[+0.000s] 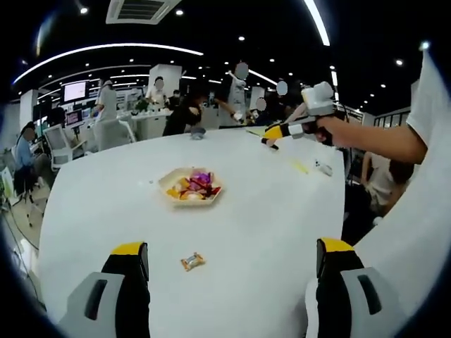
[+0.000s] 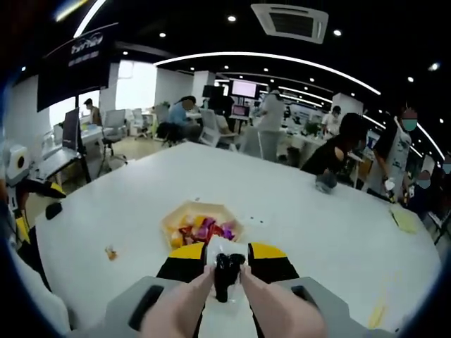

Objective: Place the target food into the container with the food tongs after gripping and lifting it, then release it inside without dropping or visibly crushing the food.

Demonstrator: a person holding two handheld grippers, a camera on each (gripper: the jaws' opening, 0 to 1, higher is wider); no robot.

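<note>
The left gripper hovers jaws spread over a wrapped candy on the white table. The right gripper pinches food tongs near the hexagonal container of sweets.

No text, label or number is clear enough to read.

Bright overhead office light from curved ceiling strip lights and spotlights, soft glare on round white glossy bench, heavy fisheye bending at edges, background kinda soft.
</note>
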